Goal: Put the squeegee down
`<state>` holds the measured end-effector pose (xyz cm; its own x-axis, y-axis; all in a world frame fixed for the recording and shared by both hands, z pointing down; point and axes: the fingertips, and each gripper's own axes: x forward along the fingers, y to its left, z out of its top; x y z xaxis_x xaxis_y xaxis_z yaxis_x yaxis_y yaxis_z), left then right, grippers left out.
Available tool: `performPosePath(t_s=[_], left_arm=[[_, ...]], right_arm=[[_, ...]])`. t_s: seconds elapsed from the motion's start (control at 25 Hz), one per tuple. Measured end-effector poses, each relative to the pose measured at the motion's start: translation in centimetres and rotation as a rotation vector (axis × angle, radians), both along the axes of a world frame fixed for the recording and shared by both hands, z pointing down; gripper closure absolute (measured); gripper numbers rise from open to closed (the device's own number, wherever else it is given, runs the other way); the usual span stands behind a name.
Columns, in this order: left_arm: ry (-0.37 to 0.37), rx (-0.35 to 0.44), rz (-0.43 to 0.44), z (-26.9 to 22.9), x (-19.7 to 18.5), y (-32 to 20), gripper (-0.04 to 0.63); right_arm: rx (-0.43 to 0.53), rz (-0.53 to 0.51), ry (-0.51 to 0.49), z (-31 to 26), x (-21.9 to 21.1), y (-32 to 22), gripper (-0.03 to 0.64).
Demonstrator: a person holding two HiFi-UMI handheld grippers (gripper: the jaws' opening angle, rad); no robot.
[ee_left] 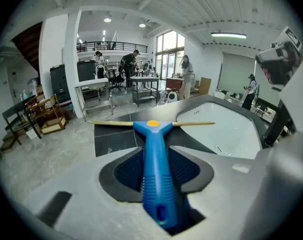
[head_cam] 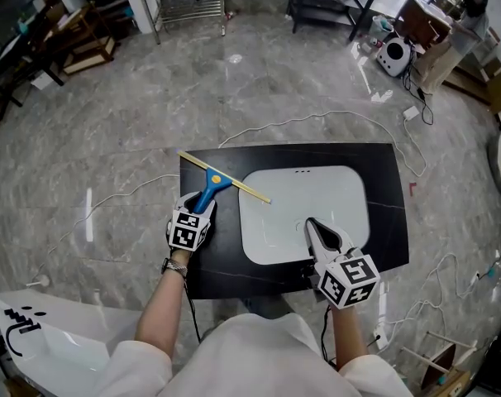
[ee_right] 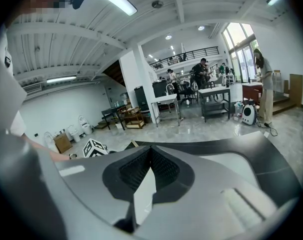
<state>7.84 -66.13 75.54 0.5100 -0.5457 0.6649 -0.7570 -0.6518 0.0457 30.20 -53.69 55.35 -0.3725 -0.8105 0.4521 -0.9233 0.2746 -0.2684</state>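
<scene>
The blue squeegee (head_cam: 218,184) lies along the left tongs (head_cam: 206,203), its handle between jaws standing slightly apart around it. Its yellow blade stretches ahead of them across the black counter's (head_cam: 383,180) far left corner, one end at the edge, the other beside the white basin (head_cam: 333,193). The right tongs (head_cam: 314,227), closed and empty, hover over the basin's near rim. Open grey floor (head_cam: 275,73) surrounds the counter.
</scene>
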Motion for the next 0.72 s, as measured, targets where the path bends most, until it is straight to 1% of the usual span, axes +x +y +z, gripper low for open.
performPosePath(t_s=[0.2, 0.36, 0.52, 0.72], left_arm=[[0.032, -0.004, -0.001, -0.6, -0.1, 1.0, 0.401], [0.029, 0.01, -0.003, -1.1, -0.8, 2.4, 0.386], [0.034, 0.068, -0.013, -2.9, -1.9, 3.7, 0.385], [0.089, 0.143, -0.028, -6.7, -2.7, 5.8, 0.415]], right_arm=[[0.005, -0.01, -0.004, -0.1, -0.6, 0.5, 0.611], [0.018, -0.016, -0.006, -0.4, -1.4, 1.5, 0.611], [0.029, -0.014, -0.006, -0.8, -2.0, 2.9, 0.611], [0.045, -0.019, 0.001, -1.7, -3.0, 5.0, 0.611]])
